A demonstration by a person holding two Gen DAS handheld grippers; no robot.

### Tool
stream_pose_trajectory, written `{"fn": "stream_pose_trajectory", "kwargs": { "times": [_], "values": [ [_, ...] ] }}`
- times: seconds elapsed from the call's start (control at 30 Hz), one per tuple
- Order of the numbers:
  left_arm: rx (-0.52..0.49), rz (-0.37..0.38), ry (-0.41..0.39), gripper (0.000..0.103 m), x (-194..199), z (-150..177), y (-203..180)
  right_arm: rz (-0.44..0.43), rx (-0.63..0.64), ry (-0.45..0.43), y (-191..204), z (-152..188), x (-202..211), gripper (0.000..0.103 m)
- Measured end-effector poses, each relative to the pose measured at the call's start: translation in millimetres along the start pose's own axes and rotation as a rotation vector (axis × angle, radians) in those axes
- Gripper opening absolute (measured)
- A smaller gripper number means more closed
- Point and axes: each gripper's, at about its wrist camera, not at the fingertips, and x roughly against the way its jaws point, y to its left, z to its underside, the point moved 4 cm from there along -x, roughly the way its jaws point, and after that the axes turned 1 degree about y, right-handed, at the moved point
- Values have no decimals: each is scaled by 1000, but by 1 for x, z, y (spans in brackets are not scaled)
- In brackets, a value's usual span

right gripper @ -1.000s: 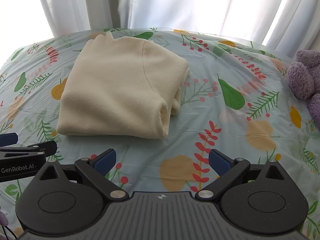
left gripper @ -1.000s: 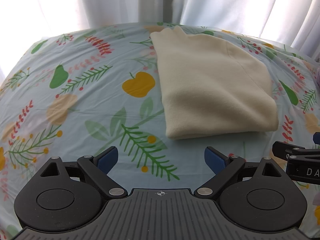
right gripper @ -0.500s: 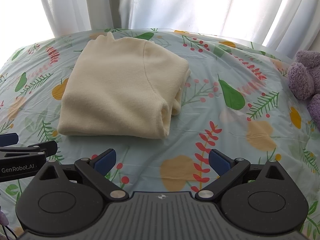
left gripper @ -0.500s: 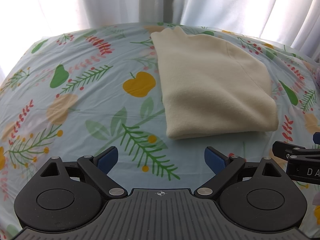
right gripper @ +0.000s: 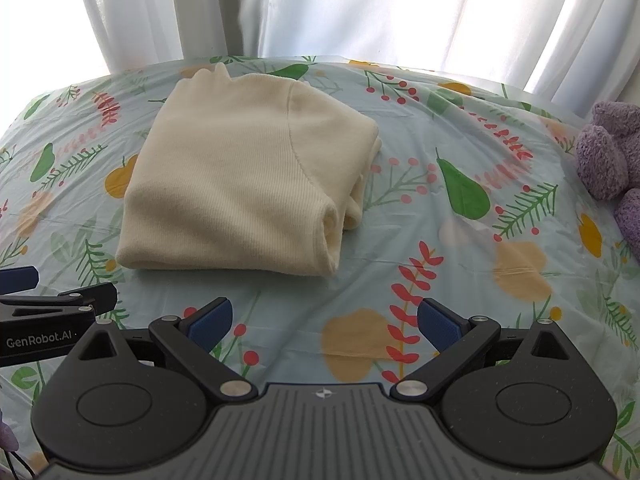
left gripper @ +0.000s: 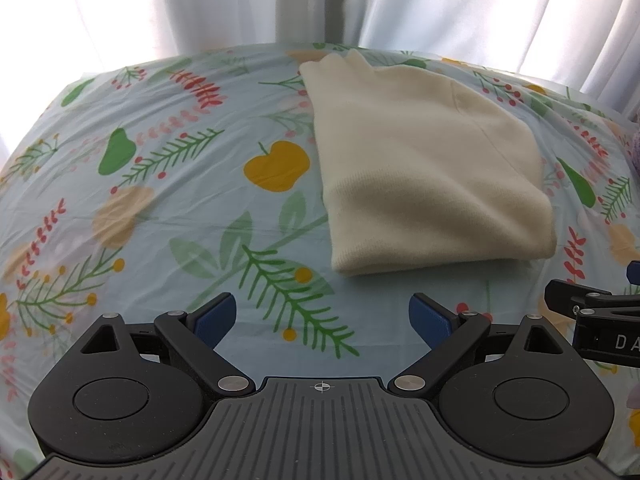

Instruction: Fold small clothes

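So the cream sweater (left gripper: 428, 168) is sitting folded on the fruit-print sheet (left gripper: 168, 200), up around 1 o'clock from the left tongs (left gripper: 322, 318) and 11 o'clock from the right tongs (right gripper: 325, 320). Both sets are spread wide, holding nothing, hanging just short of its near edge. Purple plush toy (right gripper: 612, 152) off at 3 o'clock
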Motion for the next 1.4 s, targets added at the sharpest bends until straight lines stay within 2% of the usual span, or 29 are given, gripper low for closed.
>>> {"fn": "stream_pose_trajectory", "kwargs": {
  "times": [0.43, 1.2, 1.4],
  "values": [
    [-1, -1, 4, 97, -1, 0, 0, -1, 2, 0, 1, 0, 1, 99],
    [10, 39, 2, 97, -4, 0, 2, 2, 8, 1, 1, -1, -2, 99],
    [6, 14, 8, 97, -7, 0, 3, 0, 9, 3, 1, -1, -3, 99]
  ]
}}
